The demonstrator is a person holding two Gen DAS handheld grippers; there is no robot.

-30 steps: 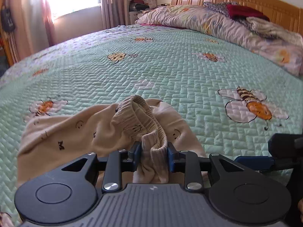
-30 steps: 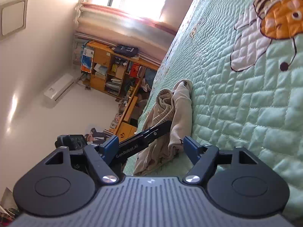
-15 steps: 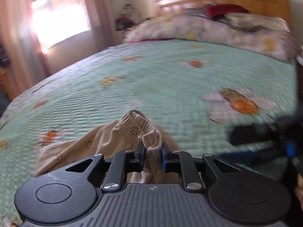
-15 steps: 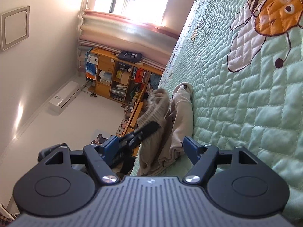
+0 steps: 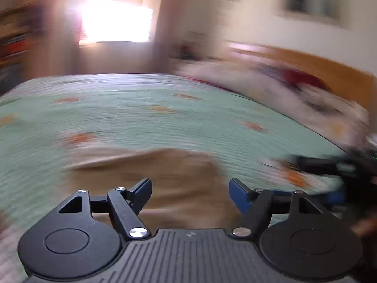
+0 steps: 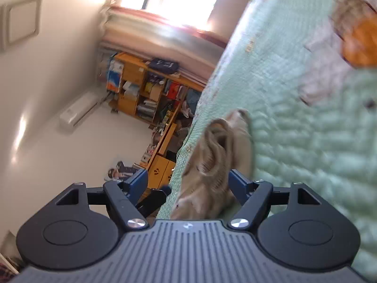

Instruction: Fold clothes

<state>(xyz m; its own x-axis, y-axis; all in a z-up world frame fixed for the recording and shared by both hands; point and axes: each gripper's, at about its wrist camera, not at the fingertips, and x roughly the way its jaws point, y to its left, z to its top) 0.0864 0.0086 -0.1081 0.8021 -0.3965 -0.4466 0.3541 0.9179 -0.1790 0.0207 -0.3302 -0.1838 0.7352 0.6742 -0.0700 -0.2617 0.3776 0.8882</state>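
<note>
Left hand-held gripper, jaws just opened wide and empty, over the beige trousers lying bunched on the green bee quilt; right hand-held gripper also agape beside them: regrasp waistband corners evenly, flatten before folding.

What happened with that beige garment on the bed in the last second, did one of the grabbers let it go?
Yes. The left gripper, clamped on the beige garment a moment ago, has just opened its jaws and released it while swinging sideways; the cloth now lies on the green quilt. The right gripper stayed open, nothing pinched, beside the garment.
</note>
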